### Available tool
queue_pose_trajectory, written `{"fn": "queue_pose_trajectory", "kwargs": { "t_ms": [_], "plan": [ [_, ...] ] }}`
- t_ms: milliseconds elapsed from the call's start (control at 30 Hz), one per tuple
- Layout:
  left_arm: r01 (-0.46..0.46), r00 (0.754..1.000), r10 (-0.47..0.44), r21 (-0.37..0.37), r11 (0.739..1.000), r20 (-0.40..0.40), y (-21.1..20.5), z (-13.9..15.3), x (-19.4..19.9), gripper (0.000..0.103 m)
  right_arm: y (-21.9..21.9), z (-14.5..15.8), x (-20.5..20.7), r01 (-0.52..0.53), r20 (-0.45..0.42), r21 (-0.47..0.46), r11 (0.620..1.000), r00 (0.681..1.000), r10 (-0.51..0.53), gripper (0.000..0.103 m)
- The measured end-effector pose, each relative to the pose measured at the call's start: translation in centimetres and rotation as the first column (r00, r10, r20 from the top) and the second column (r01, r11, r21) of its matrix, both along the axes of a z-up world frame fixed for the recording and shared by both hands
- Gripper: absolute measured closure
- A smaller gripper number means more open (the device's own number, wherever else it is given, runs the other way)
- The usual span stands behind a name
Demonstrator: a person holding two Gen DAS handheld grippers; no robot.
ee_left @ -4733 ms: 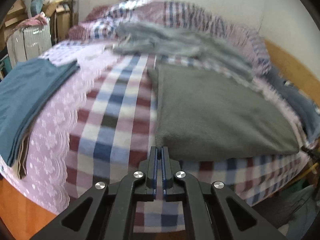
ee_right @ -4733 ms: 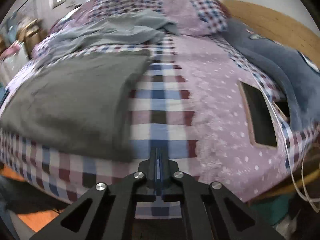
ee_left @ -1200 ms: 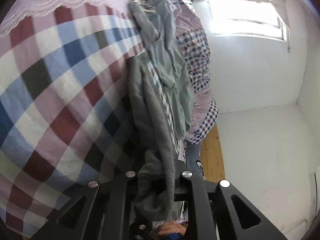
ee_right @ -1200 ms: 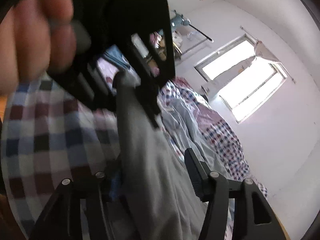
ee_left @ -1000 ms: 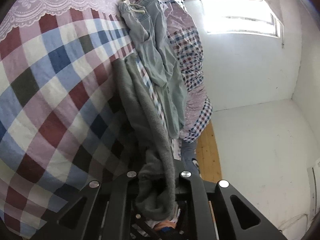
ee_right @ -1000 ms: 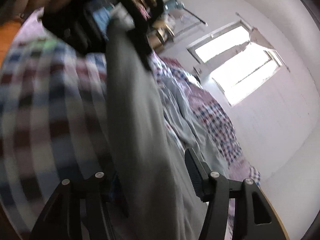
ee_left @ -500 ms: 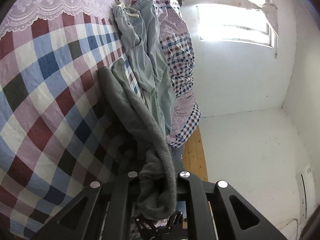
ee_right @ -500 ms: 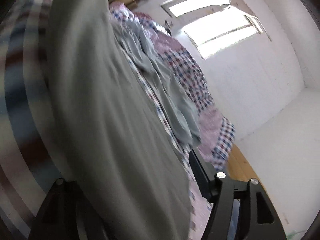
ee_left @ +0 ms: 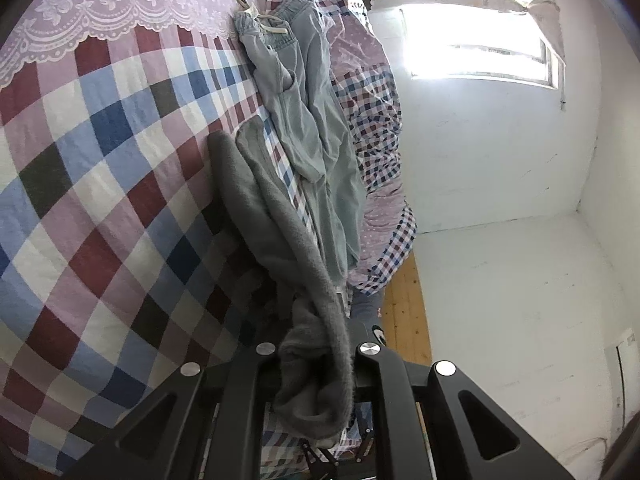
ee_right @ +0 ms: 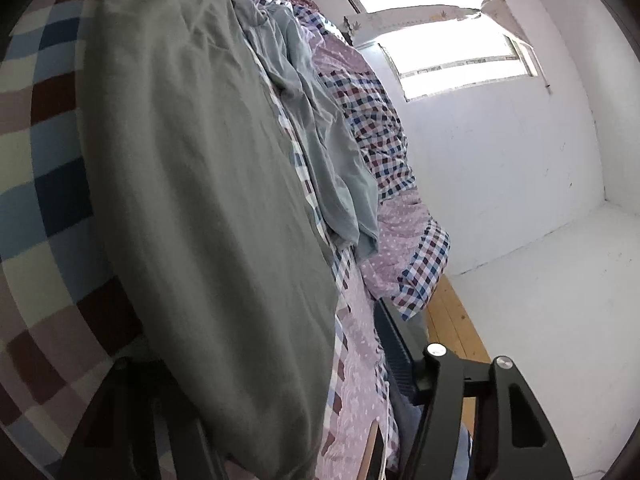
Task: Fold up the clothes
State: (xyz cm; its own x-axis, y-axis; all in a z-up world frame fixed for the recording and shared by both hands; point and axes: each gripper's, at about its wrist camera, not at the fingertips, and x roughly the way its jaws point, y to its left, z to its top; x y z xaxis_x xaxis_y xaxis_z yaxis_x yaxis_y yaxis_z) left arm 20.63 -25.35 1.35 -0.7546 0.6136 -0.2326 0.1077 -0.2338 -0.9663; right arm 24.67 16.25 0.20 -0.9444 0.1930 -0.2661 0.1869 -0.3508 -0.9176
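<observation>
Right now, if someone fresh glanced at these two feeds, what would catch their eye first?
Probably the grey fleece garment, bunched in the left gripper and trailing up across the checked bedspread. In the right wrist view the same garment fills most of the frame, draped over the right gripper. Next, the pale blue-grey drawstring trousers lying crumpled beyond it, and the bright window behind.

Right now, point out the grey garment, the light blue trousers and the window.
grey garment [ee_left: 256, 200], left wrist view, mid fold.
light blue trousers [ee_left: 316, 120], left wrist view, leg.
window [ee_left: 472, 52], left wrist view, bright pane.
</observation>
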Motion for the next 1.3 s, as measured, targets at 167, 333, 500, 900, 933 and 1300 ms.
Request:
{"fn": "queue_pose_trajectory", "kwargs": {
  "t_ms": [167,333,500,900,933,1300],
  "plan": [
    [-0.002,1.0,0.003,-0.03,1.0,0.023,0.2,-0.3,0.2,0.094,0.5,-0.8,0.3,0.008,0.036,-0.004,1.0,0.999,-0.008,0.059],
    [-0.005,0.998,0.01,-0.092,0.996,0.055,0.5,-0.7,0.5,0.093,0.7,-1.3,-0.2,0.01,0.073,-0.04,0.999,0.997,-0.007,0.072],
    [-0.012,0.995,0.027,-0.154,0.988,0.101,0.7,-1.6,0.9,0.093,0.3,-2.1,0.4,-0.011,0.07,-0.012,1.0,0.997,0.012,0.081],
    [-0.001,0.987,0.036,-0.217,0.976,0.158,0.8,-3.5,1.3,0.093,0.3,-1.7,0.0,0.039,0.105,-0.085,0.996,0.994,-0.03,0.086],
    [0.0,0.986,0.037,-0.22,0.975,0.161,0.8,-3.6,1.3,0.093,0.4,-1.7,0.0,0.047,0.11,-0.093,0.995,0.993,-0.037,0.086],
    [-0.011,0.977,0.062,-0.245,0.97,0.203,1.1,-4.1,1.2,0.092,0.8,-1.4,-0.8,0.098,0.159,-0.194,0.976,0.985,-0.068,0.093]
  ]
}}
